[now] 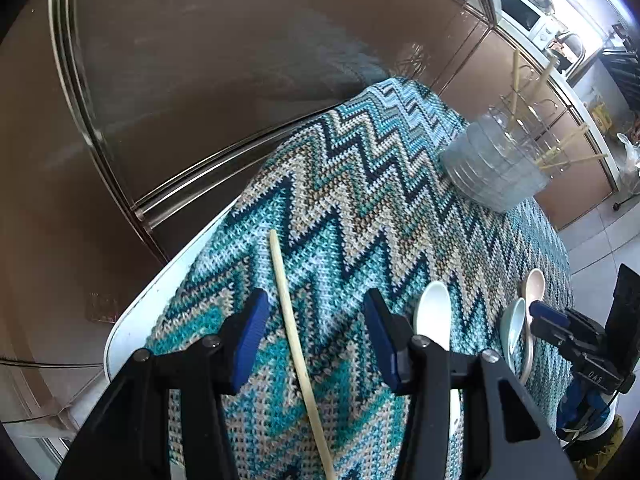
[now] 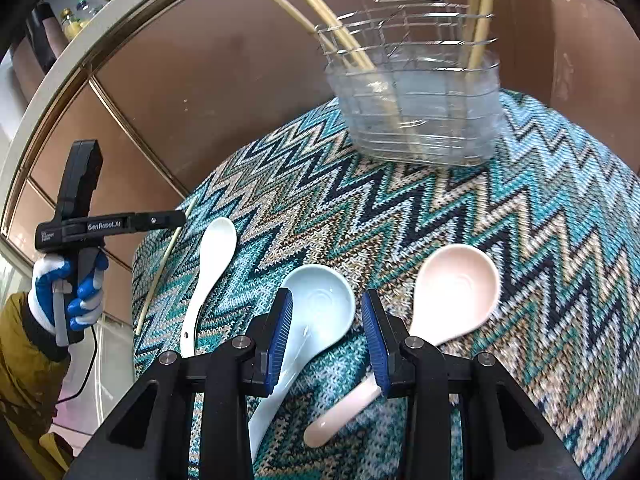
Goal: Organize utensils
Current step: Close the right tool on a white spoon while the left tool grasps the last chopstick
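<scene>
Tongs [image 1: 316, 336] agape astride lone chopstick [image 1: 294, 336]

A single pale chopstick [image 1: 294, 336] lies flat on the zigzag cloth, with a white spoon [image 2: 206, 280], a light-blue spoon [image 2: 308, 328] and a pink spoon [image 2: 440, 308] lying bowl-up to its right. Farther back, a wire utensil holder [image 2: 416, 108] stands upright with several chopsticks [image 2: 340, 32] leaning inside.

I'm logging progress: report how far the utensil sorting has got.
Done: several bamboo chopsticks stand in the wire utensil basket. In hand: nothing; the left gripper and right gripper are open. Left: one loose chopstick, white, pale blue and pink ceramic spoons.
</scene>
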The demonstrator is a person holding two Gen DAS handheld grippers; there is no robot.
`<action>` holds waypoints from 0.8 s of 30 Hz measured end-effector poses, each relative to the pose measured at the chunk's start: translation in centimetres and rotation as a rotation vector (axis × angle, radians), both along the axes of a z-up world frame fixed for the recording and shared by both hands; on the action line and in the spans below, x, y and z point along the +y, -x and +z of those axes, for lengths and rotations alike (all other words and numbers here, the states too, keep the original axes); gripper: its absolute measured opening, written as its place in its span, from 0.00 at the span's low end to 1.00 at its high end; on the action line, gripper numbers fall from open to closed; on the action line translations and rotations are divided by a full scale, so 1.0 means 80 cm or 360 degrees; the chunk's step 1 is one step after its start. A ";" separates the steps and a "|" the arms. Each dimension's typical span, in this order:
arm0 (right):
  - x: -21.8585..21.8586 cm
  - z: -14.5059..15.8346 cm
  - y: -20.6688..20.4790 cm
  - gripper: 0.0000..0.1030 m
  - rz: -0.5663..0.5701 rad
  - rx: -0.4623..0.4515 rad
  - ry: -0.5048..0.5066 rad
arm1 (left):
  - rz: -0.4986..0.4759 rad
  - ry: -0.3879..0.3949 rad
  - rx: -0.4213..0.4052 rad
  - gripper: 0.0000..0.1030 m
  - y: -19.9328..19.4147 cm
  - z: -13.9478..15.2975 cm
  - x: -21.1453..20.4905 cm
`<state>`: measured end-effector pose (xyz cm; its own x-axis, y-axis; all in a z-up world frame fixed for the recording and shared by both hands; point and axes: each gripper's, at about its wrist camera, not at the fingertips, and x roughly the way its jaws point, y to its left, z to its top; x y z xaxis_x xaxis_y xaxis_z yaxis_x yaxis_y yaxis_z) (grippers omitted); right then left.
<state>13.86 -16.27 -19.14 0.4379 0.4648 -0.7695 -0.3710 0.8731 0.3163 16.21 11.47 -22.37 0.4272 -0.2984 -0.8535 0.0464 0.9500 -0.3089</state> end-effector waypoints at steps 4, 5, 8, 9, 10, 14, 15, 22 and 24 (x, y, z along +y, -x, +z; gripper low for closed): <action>0.008 -0.005 -0.011 0.36 0.0053 0.0030 0.0001 | 0.0004 -0.0009 0.0044 0.41 -0.010 -0.006 -0.001; 0.010 -0.006 -0.014 0.36 0.0063 0.0035 0.0009 | 0.0002 -0.0016 0.0054 0.39 -0.012 -0.007 -0.002; 0.015 -0.010 -0.021 0.34 0.0086 0.0050 0.0017 | -0.0004 -0.0041 0.0080 0.32 -0.017 -0.009 -0.004; 0.016 -0.010 -0.023 0.31 0.0092 0.0054 0.0019 | -0.0004 -0.0049 0.0087 0.30 -0.019 -0.009 -0.005; 0.017 -0.011 -0.025 0.29 0.0101 0.0059 0.0026 | 0.0000 -0.0059 0.0100 0.26 -0.020 -0.011 -0.004; 0.021 -0.019 -0.032 0.17 0.0133 0.0096 0.0055 | 0.0028 -0.0070 0.0122 0.13 -0.024 -0.014 0.003; 0.020 -0.021 -0.033 0.13 0.0137 0.0105 0.0066 | 0.0035 -0.0068 0.0123 0.12 -0.024 -0.014 0.003; 0.028 -0.021 -0.036 0.08 0.0165 0.0109 0.0122 | 0.0094 -0.0012 0.0093 0.05 -0.019 -0.012 0.008; 0.026 -0.016 -0.033 0.06 0.0152 0.0092 0.0140 | 0.0112 0.0005 0.0056 0.05 -0.015 -0.006 0.008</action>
<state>16.51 -14.17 -20.40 0.3489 0.4317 -0.8318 -0.4371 0.8601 0.2631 17.37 12.12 -22.85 0.4166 -0.2718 -0.8675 -0.0313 0.9494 -0.3124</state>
